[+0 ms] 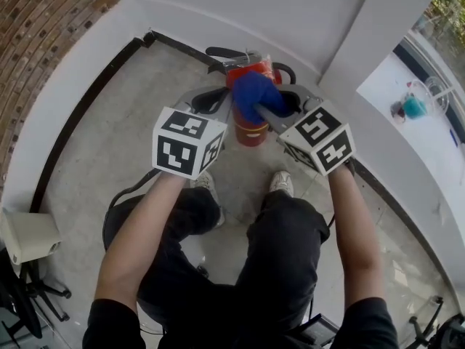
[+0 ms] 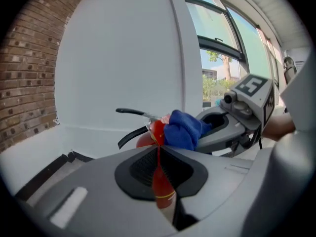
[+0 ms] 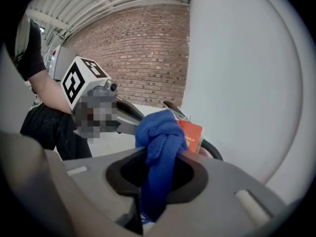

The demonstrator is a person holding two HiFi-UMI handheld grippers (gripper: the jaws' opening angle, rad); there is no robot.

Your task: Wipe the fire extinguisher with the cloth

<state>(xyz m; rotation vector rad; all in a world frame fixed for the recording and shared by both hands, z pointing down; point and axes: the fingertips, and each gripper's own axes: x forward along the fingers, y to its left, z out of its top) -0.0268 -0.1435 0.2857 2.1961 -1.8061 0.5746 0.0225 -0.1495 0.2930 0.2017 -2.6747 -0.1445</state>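
A red fire extinguisher (image 1: 251, 131) stands on the floor by the white wall, its black handle (image 1: 225, 51) on top. A red tag (image 3: 191, 135) hangs at its neck. My right gripper (image 1: 263, 111) is shut on a bunched blue cloth (image 1: 254, 93), which rests against the extinguisher's top. In the right gripper view the cloth (image 3: 159, 147) hangs down between the jaws. My left gripper (image 1: 227, 102) sits at the extinguisher's left side, jaws together. In the left gripper view a thin red sliver (image 2: 158, 154) shows in the slit; whether it is pinched or lies behind I cannot tell.
The person sits with knees and shoes (image 1: 282, 182) just short of the extinguisher. A black skirting strip (image 1: 80, 115) edges the curved white wall, with brick wall (image 1: 43, 20) beyond. A white box (image 1: 29, 235) stands at the left. A window ledge (image 1: 407, 86) with a teal object lies right.
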